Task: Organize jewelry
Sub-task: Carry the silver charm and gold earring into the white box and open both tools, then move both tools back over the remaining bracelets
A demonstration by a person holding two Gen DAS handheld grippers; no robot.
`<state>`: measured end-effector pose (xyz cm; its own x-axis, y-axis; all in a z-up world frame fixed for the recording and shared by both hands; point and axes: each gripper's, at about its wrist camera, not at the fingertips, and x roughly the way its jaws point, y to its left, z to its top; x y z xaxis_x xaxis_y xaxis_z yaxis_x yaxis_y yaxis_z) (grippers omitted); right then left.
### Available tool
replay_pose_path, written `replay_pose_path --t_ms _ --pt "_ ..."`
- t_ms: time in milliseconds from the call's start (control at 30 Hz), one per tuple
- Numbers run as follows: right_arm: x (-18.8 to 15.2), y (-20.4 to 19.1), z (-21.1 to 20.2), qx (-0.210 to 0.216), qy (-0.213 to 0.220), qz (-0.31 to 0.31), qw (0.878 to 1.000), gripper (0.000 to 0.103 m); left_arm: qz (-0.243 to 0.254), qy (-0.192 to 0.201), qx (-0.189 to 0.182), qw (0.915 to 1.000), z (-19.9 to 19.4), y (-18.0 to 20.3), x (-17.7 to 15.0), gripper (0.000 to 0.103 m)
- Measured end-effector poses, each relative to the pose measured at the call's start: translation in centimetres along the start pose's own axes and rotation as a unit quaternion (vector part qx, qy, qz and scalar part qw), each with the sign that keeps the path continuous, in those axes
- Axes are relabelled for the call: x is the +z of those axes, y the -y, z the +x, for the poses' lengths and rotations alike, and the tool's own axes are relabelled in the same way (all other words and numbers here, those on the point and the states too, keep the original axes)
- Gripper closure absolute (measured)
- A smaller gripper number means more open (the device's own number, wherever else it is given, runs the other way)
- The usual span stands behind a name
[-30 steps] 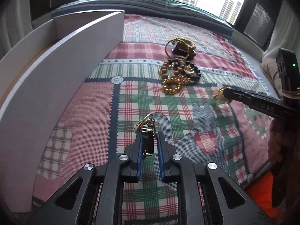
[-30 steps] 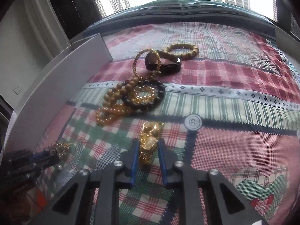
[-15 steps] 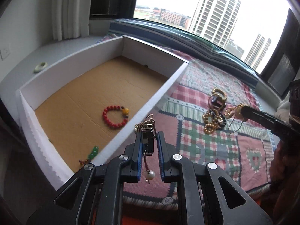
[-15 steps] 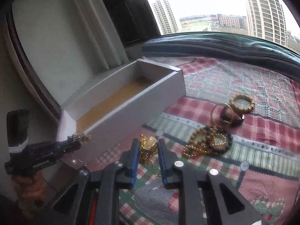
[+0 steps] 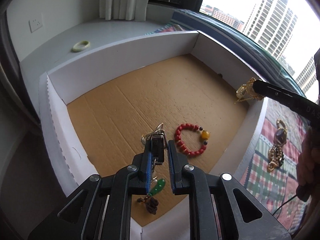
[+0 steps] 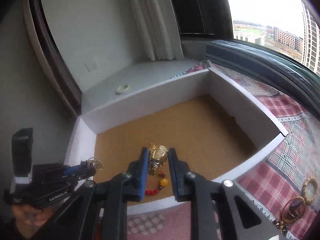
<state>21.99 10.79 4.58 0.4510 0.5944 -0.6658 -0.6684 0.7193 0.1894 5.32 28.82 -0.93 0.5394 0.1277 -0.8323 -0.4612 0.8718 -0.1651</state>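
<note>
Currently both grippers hang over the white box (image 5: 124, 46), which has a brown cardboard floor. Left gripper (image 5: 158, 150) is clamped on a silver chain piece (image 5: 153, 138): wire loops stick out past the fingertips, and a strand with a small pearl dangles below between the fingers. It sits above the near half of the box floor, not touching it as far as I can tell.

Right gripper (image 6: 158, 158) is clamped on a gold pendant with chain (image 6: 159, 155); the gold lump sits between the blue pads, chain bunched under it. From the left wrist view that gripper's tip and its gold piece hover at the box's right wall, just above the rim.

Inside the box:
- red bead bracelet (image 5: 189, 138) with an amber bead, flat on the floor, just right of the left gripper's tips
- green pendant on a brown cord (image 5: 156, 192), near the front wall, partly hidden under the left gripper's fingers

Outside the box:
- pale green bangle (image 5: 81, 46) on the grey sill behind the back wall
- pile of gold and dark bead bracelets (image 5: 277, 152) on the plaid cloth (image 6: 280, 172), well right of the box, clear of both grippers
</note>
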Motion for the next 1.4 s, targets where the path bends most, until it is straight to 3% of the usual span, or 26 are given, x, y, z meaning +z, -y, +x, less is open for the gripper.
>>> replay_pose_path --t_ms 100,133,167,200,233,300,367,500,667,833,933,1067,1167,1400 --pt "0.3 0.6 2.8 -0.004 -0.024 0.003 1.0 0.083 -0.007 -0.008 0.011 0.9999 0.9 0.0 0.0 0.086" --pt "0.2 0.8 3.3 -0.004 -0.03 0.006 1.0 0.081 -0.008 -0.009 0.021 0.9997 1.0 -0.1 0.1 0.069" --pt "0.2 1.1 3.6 -0.005 -0.034 0.008 0.999 0.081 -0.009 -0.005 0.031 0.9995 0.9 0.0 0.1 0.044" --pt "0.1 1.3 3.8 -0.009 -0.038 0.011 0.999 0.077 -0.01 0.007 0.035 0.9993 0.5 0.0 0.0 0.036" --pt "0.1 1.6 3.5 -0.015 -0.035 0.018 0.999 0.065 -0.01 0.022 0.038 0.999 -0.1 0.0 0.0 0.029" --pt "-0.2 2.1 2.0 -0.023 -0.015 0.033 0.999 0.057 -0.003 0.04 0.04 0.9984 -1.2 0.4 -0.2 0.027" --pt "-0.5 2.2 0.2 -0.035 -0.001 0.032 0.999 0.056 0.002 0.053 0.035 0.998 -2.2 1.1 -0.5 0.024" --pt "-2.8 1.4 -3.7 -0.066 0.019 0.019 0.997 0.04 0.027 0.07 0.006 0.9972 -3.7 3.6 -1.9 0.018" --pt "-8.1 1.6 -8.3 -0.095 0.022 0.027 0.995 0.039 0.089 0.058 -0.055 0.9928 -4.0 9.1 -4.6 0.015" --pt "-14.0 3.6 -14.3 -0.144 0.038 0.065 0.987 0.039 0.145 0.017 -0.106 0.9836 -2.8 14.9 -7.8 0.015" --pt "-17.2 5.6 -18.6 -0.164 0.065 0.108 0.978 0.039 0.18 0.002 -0.127 0.9754 -2.6 18.0 -9.9 0.015" --pt "-21.9 7.3 -23.3 -0.229 0.108 0.151 0.956 0.035 0.205 -0.007 -0.139 0.9688 -2.4 20.9 -11.9 0.014" --pt "-25.3 8.8 -24.7 -0.271 0.101 0.177 0.941 0.035 0.206 -0.009 -0.149 0.9671 -2.6 22.5 -12.8 0.013" --pt "-31.1 10.6 -25.5 -0.293 0.079 0.224 0.926 0.035 0.203 -0.005 -0.136 0.9697 -2.4 23.5 -13.5 0.007"
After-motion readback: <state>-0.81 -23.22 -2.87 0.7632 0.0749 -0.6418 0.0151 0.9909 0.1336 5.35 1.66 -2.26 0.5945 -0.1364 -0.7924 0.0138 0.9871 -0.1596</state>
